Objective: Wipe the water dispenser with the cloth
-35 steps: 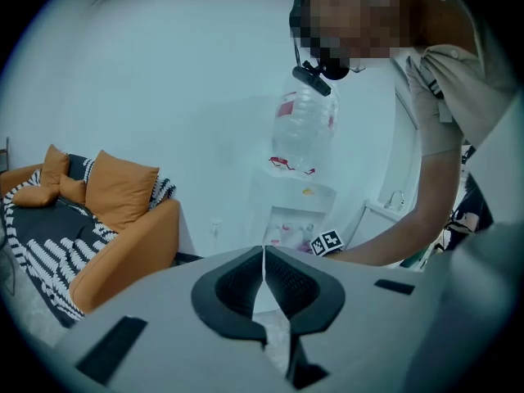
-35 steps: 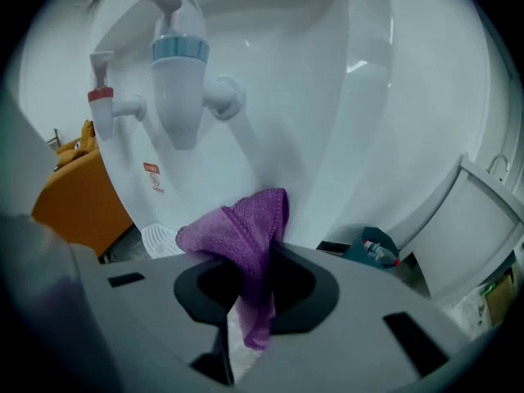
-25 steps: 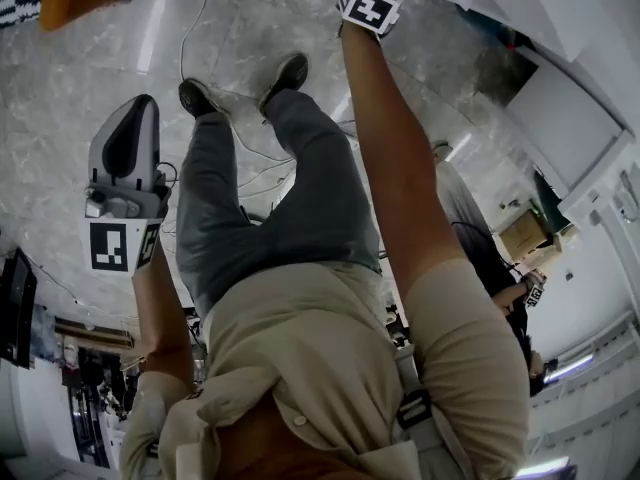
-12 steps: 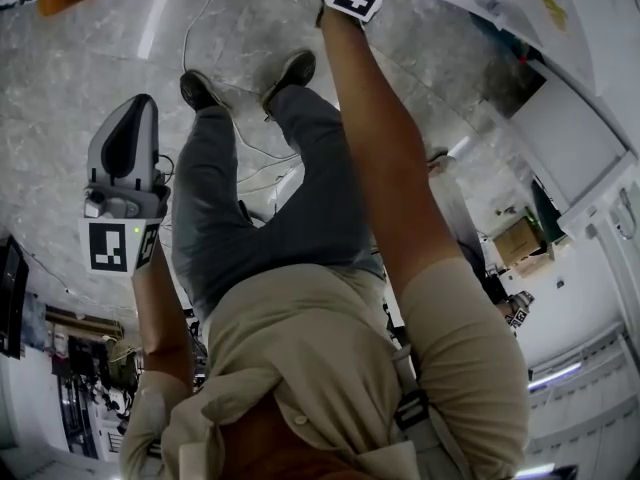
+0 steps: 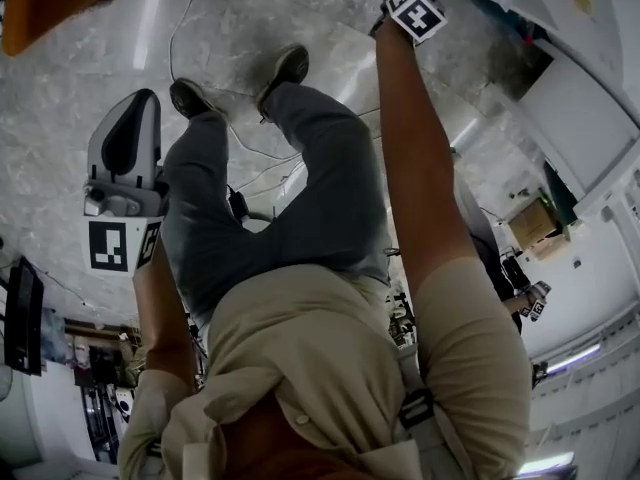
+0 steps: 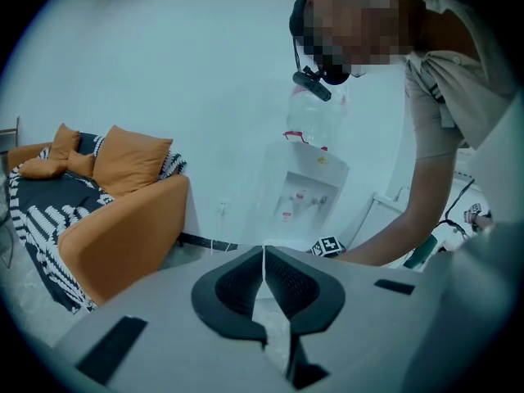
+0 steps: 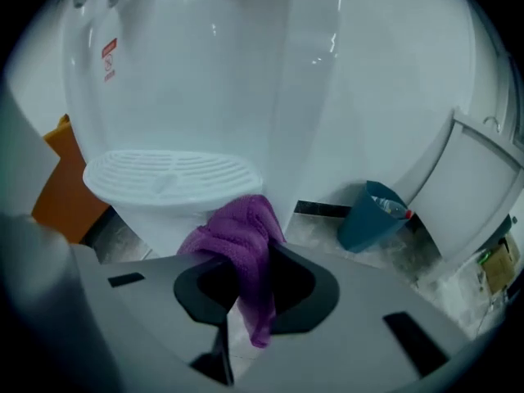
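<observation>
The dispenser (image 7: 270,80) fills the upper half of your right gripper view. It stands upright, and its white front runs top to bottom of the frame. It lies straight ahead of your right gripper (image 7: 246,268) and mostly above it.

Your left gripper (image 6: 264,268) is well apart from it: in that view the dispenser is small, right of centre. The right one is much nearer, so I judge the wiping falls to it.

The right jaws pinch the cloth (image 7: 237,240), which bunches out above the tips at lower centre and hangs down between them. The left jaws are pressed together on nothing.

The drip tray (image 7: 168,174) juts out at mid-left, just beyond the cloth. I cannot tell whether the cloth touches its wall. The next stroke likely needs the cloth carried up and forward onto the front panel.
</observation>
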Available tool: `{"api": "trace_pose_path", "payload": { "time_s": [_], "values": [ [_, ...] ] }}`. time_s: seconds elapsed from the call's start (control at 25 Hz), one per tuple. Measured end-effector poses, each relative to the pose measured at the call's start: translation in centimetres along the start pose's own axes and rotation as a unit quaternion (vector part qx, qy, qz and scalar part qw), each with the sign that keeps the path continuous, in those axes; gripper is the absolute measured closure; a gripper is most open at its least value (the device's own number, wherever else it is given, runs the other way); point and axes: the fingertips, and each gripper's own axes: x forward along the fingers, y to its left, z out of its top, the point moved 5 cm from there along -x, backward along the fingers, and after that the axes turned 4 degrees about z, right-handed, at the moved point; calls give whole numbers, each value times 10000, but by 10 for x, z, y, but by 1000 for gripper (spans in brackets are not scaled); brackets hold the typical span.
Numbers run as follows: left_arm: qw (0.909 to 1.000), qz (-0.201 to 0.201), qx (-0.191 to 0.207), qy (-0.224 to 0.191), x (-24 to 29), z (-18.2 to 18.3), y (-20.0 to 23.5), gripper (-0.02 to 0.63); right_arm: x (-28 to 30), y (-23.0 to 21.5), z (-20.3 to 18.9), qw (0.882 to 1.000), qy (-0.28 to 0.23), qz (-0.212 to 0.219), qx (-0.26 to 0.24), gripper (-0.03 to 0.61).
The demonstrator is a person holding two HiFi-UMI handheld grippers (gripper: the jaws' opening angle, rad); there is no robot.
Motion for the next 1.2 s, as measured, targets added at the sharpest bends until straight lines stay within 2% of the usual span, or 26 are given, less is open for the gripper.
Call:
{"api": "trace_pose_path", "payload": {
  "time_s": [0.16, 0.32, 0.44, 0.56, 0.68, 0.88, 1.04, 1.2],
  "values": [
    [9999, -101, 64, 28, 5, -9, -2, 589, 3, -2, -7, 9993, -110, 41, -352, 503],
    [9999, -55, 127, 47, 1, -14, 7, 589, 12, 37, -12, 9980, -107, 316, -536, 503],
    [9999, 131, 32, -19, -5, -11, 16, 589, 20, 89, -10, 9935, -119, 802, -796, 503],
    [9997, 260, 39, 5, -19, -14, 29, 589, 20, 164, 10, 9799, -437, 1636, -1051, 503],
    [9994, 316, 106, 29, -33, -20, 40, 589, 13, 212, 25, 9690, -599, 2052, -1240, 503],
    [9987, 463, -134, -163, -44, 2, 46, 589, -10, 241, 35, 9664, -498, 2076, -1430, 503],
    [9984, 427, -151, -347, -58, 35, 44, 589, -38, 235, 30, 9696, -94, 1892, -1552, 503],
    [9981, 365, -115, -490, -79, 75, 41, 589, -85, 235, 46, 9693, -99, 1876, -1589, 503]
  ]
}}
